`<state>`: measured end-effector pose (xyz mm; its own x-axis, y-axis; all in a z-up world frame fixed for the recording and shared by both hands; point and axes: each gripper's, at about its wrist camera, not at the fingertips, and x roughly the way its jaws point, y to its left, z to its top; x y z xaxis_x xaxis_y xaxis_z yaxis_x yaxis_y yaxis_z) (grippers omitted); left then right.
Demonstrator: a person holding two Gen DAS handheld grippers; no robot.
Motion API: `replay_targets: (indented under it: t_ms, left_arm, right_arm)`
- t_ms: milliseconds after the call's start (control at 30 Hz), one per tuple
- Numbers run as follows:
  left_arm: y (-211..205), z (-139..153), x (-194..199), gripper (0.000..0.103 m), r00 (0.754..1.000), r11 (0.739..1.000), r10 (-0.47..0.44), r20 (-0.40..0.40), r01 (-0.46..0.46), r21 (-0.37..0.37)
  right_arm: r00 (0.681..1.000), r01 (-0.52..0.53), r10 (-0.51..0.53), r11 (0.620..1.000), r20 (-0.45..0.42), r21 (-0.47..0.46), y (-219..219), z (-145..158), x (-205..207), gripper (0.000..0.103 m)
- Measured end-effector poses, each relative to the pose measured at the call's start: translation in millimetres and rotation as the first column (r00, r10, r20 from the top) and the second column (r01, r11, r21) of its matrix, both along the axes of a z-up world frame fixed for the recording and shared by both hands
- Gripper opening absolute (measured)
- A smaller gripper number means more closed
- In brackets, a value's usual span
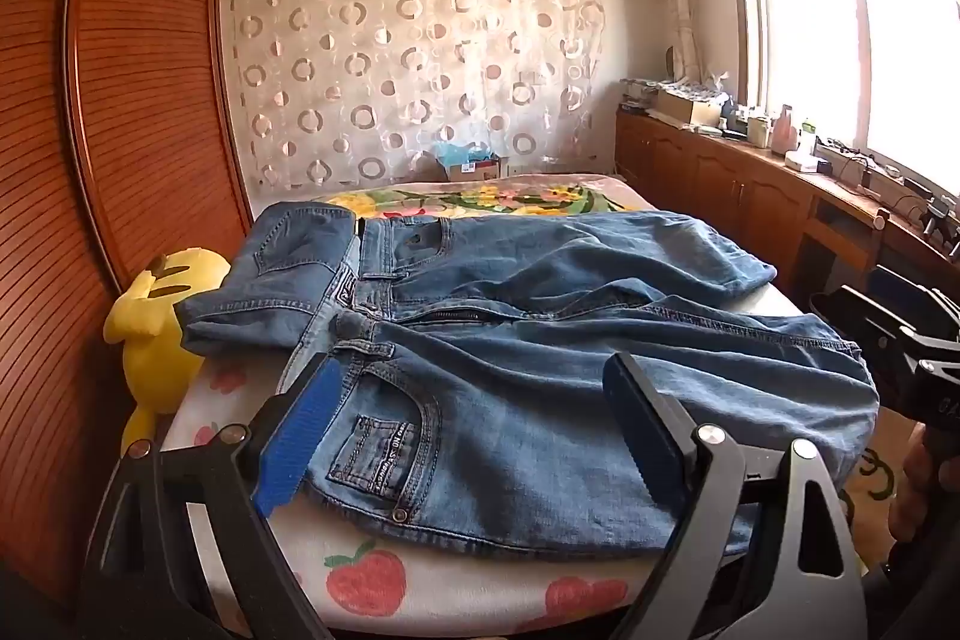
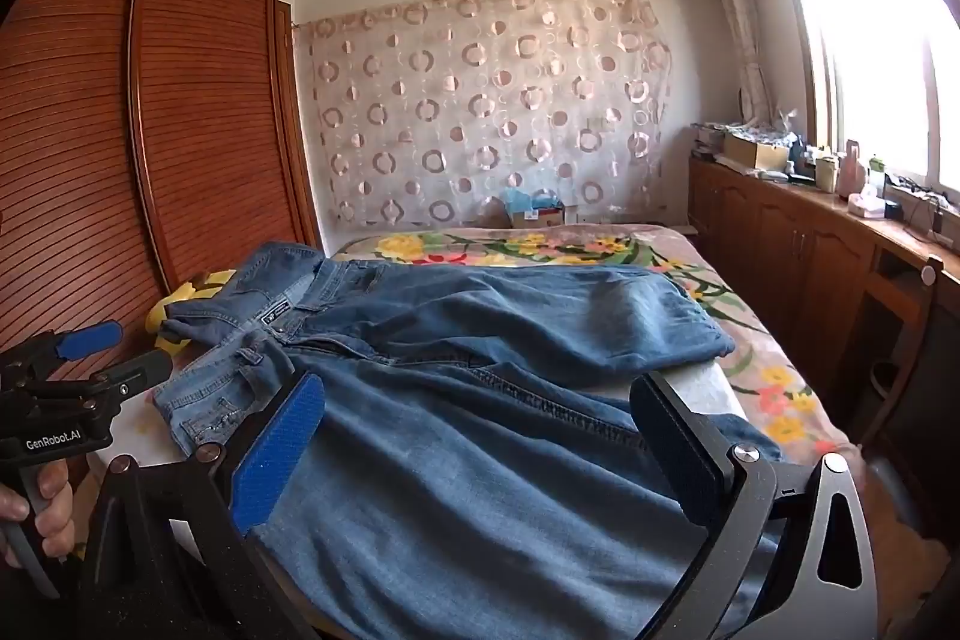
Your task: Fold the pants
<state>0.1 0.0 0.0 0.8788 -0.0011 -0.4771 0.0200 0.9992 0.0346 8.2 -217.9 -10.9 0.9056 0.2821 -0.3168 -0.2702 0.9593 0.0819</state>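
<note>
The left gripper (image 1: pixel 474 436) hangs spread wide and empty over the waist of the blue denim pants (image 1: pixel 540 352); the right gripper (image 2: pixel 480 460), equally released, hovers above a leg. The jeans sprawl rumpled, legs parted, on the strawberry-print bed sheet (image 1: pixel 372 580). Folding seems unstarted; next, each claw likely pinches thick, stiff-seamed cloth.
</note>
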Motion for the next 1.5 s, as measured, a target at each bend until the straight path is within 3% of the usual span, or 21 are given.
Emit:
replay_targets:
  t_ms: [1500]
  left_arm:
    - [-0.7, -7.3, 1.8, 0.089, 1.0, 1.0, -0.001, -0.011, 0.001, -0.005]
  right_arm:
    - [1.0, -0.004, 0.004, 1.0, 0.006, 0.019, -0.7, -1.8, -4.1, 0.102]
